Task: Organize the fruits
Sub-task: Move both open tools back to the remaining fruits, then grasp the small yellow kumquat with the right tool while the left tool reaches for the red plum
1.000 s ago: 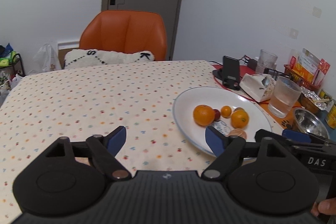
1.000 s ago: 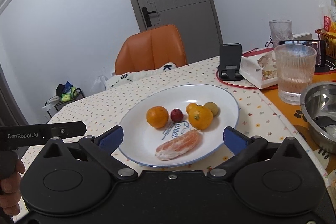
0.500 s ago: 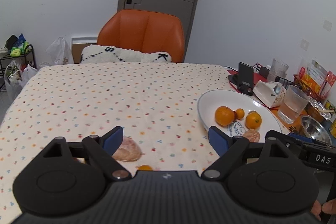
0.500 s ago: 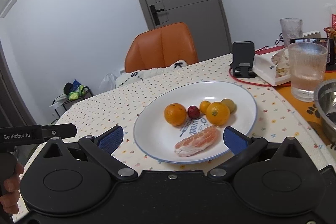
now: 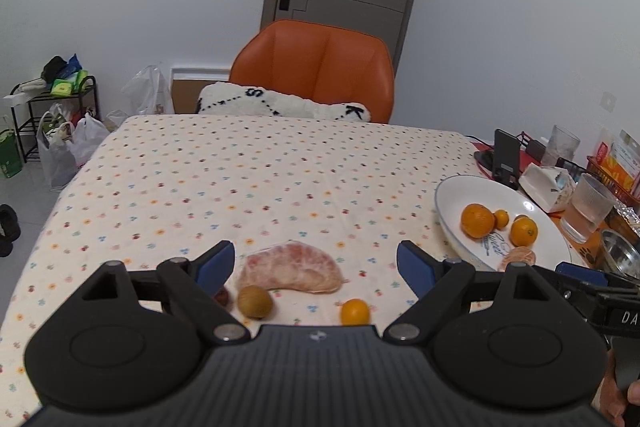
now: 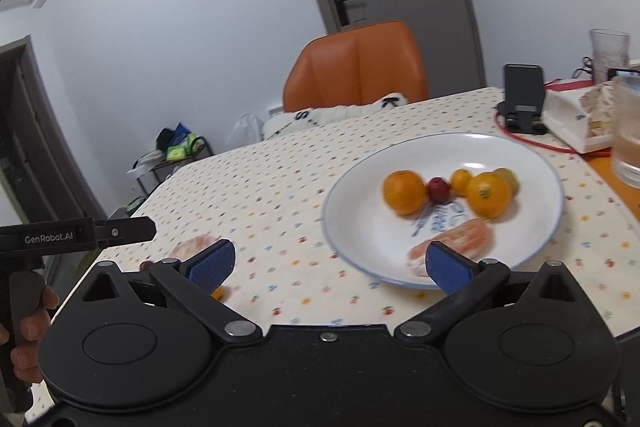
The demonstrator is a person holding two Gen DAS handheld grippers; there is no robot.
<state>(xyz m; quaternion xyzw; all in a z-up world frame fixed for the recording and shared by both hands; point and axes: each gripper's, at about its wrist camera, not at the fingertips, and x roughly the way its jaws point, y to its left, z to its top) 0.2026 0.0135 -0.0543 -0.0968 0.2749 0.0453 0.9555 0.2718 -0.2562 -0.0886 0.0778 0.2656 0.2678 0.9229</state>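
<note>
Desk [image 5: 280, 179]: a dotted cloth covers it; most of the cloth lies bare, which leaves room to sort, while household clutter is pushed to the far right edge.

Plate [image 5: 472, 191]: white with a blue rim, it sits at the right of the desk and serves, by the look of it, as the collecting point. It carries two oranges, a small orange fruit, a red one, a greenish one and a peeled citrus segment.

Left tool [image 5: 316, 263]: its blue pads stand wide apart and grip nothing. It points low over the near-left cloth, with loose fruit framed between the pads, seemingly lined up for a pick.

Right tool [image 6: 330, 263]: also spread open and empty, it hangs at the near rim of the plate, likely waiting its turn. This view is blurred.

Peeled pomelo segment [image 5: 290, 271]: it lies flat on the cloth between the left tool's pads, well apart from the plate, the largest stray and the likeliest target.

Kiwi [image 5: 255, 301]: brown, just beside the near edge of the segment.

Small orange [image 5: 354, 311]: near the tool's body, right of the kiwi.

Red fruit [image 5: 223, 295]: half hidden behind the left pad.

Progress: roughly half done, judging by four strays off the plate.
</note>
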